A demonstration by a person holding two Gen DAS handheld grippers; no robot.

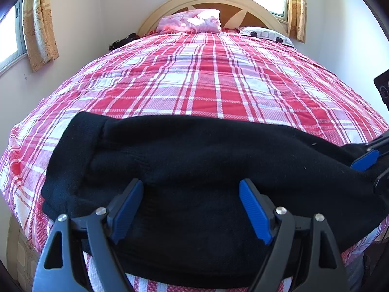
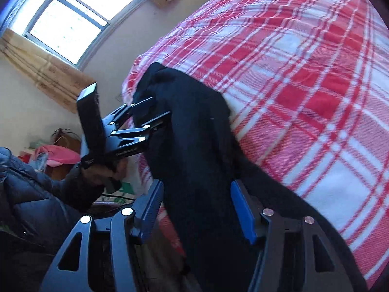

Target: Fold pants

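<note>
Black pants (image 1: 194,160) lie folded in a long band across the near edge of the bed; they also show in the right wrist view (image 2: 194,126). My left gripper (image 1: 190,189) is open, its blue fingers spread just above the pants' near-left part, holding nothing. It also shows in the right wrist view (image 2: 155,112), at the pants' far end. My right gripper (image 2: 197,189) is open, its blue fingers either side of the pants' near end. One of its blue fingers (image 1: 364,160) shows at the right edge of the left wrist view.
The bed has a red and white plaid cover (image 1: 206,77). A pink pillow (image 1: 189,20) and a patterned pillow (image 1: 267,35) lie by the headboard. Windows with tan curtains (image 2: 43,68) flank the bed. The person's dark sleeve (image 2: 36,189) is at the left.
</note>
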